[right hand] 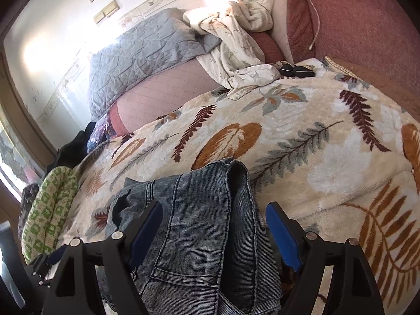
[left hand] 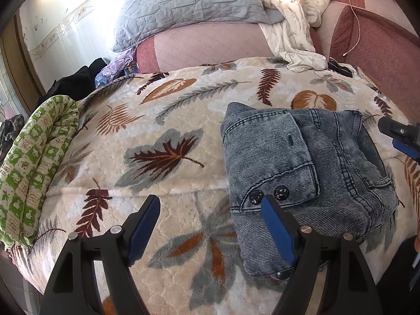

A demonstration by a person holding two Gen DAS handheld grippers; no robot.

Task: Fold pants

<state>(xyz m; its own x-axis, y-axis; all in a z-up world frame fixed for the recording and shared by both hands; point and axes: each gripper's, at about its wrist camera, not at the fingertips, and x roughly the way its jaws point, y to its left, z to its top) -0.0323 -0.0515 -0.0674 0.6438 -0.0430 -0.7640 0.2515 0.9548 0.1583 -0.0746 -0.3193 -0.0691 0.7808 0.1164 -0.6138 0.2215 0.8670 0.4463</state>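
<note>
A bed [left hand: 372,52] with a reddish padded surface is filling both views, and a cream blanket [left hand: 183,131] patterned with brown, orange and grey leaves is lying spread across it. A grey quilted pillow [left hand: 189,2] is resting at the far end, with a crumpled pale floral cloth [left hand: 291,39] lying beside it and spilling onto the blanket's far edge. A rolled green-and-white quilt [left hand: 34,162] is sitting along the blanket's left edge. The pants [left hand: 302,162], grey-blue denim, are lying folded into a compact bundle on the blanket, toward its near right side, with two dark buttons facing up. The left gripper [left hand: 212,202] is hovering over the blanket, its blue-padded jaws standing wide apart and holding nothing, its right finger overlapping the near edge of the pants. The right gripper [right hand: 214,210] is also standing wide open, straddling the pants without its pads pressing on the cloth.
</note>
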